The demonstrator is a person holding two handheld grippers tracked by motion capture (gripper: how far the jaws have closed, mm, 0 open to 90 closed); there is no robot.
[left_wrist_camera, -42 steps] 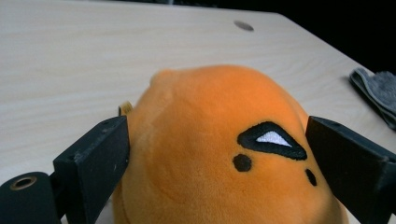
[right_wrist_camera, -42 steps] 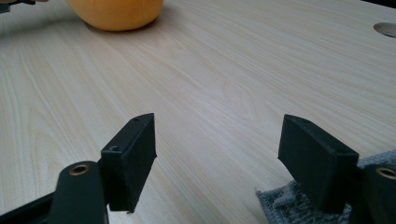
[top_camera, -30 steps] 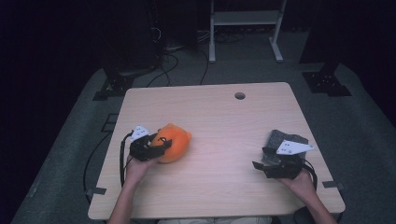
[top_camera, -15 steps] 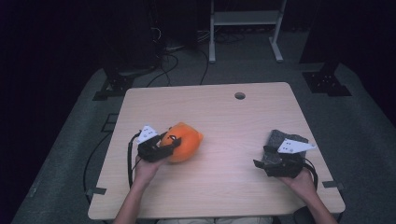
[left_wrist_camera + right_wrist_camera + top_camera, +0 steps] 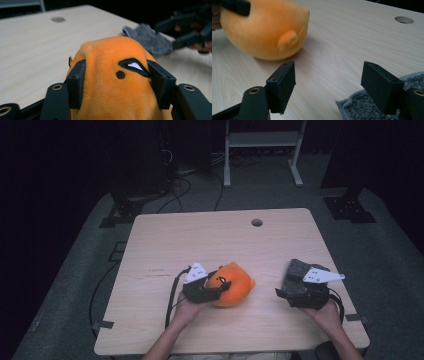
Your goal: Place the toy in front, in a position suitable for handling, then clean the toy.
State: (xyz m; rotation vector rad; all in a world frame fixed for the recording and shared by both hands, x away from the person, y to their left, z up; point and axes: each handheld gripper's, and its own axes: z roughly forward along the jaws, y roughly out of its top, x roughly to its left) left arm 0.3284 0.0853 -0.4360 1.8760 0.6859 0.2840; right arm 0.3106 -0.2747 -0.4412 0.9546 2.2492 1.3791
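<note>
Orange plush toy (image 5: 234, 284) sits near the table's (image 5: 165, 240) front middle, clamped in our left gripper (image 5: 212, 287); slide it gently toward the grey cloth (image 5: 295, 272), where our right gripper (image 5: 328, 85) waits with jaws apart.

a pale wooden counter (image 5: 165, 245) with a round cable hole (image 5: 257, 222) near its far edge stands on grey floor (image 5: 70, 285); a white metal rack (image 5: 262, 140) stands behind, cables (image 5: 185, 175) trailing beside.

Your plush toy (image 5: 234, 289) sits on the desk (image 5: 210, 240) near the front edge, left of centre, the cloth (image 5: 296, 276) lies well apart toward the front right corner, cable hole (image 5: 257, 222) by the back edge.
</note>
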